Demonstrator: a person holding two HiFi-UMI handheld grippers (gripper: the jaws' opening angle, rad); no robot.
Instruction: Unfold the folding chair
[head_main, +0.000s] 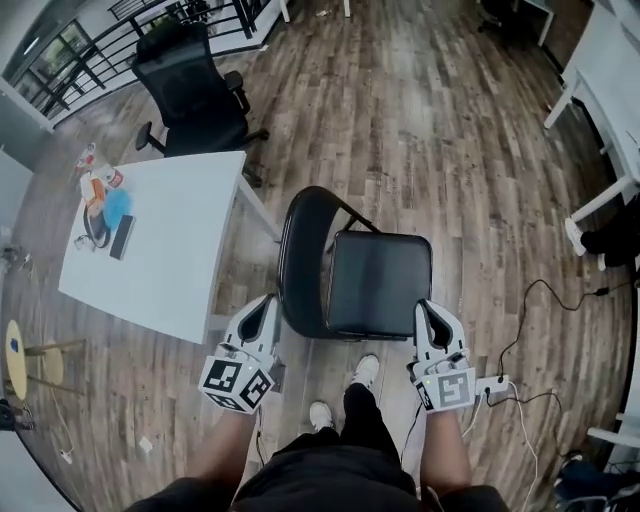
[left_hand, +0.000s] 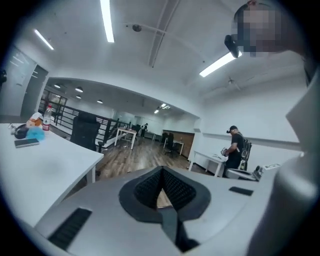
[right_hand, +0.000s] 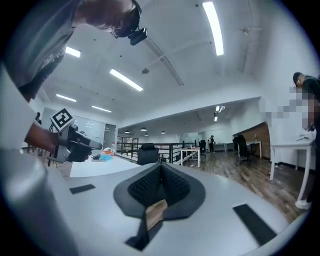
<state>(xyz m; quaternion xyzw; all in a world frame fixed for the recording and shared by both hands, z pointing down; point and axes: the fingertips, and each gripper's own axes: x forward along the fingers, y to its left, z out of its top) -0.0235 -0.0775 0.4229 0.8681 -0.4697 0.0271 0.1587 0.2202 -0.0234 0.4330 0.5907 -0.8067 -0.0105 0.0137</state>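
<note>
Chair: folding chair (head_main: 370, 285) stands opened out on the wood floor (head_main: 450, 150), seat flat, between my two grippers, just ahead of the person's shoes (head_main: 366, 370).
Materials: seat is a glossy black pad, a rounded square; back is a curved black hoop on thin tube.
Left gripper (head_main: 268, 302): clenched, nothing in it, ribbed black pads meeting.
Right gripper (head_main: 428, 306): clenched, empty, same ribbed pads.
Edges: white table (head_main: 170, 250) corner just beside chair back; power strip (head_main: 492, 384) and cables near right gripper.
Open room: I see bare planks beyond the chair, up to a black office chair (head_main: 195, 95).
</note>
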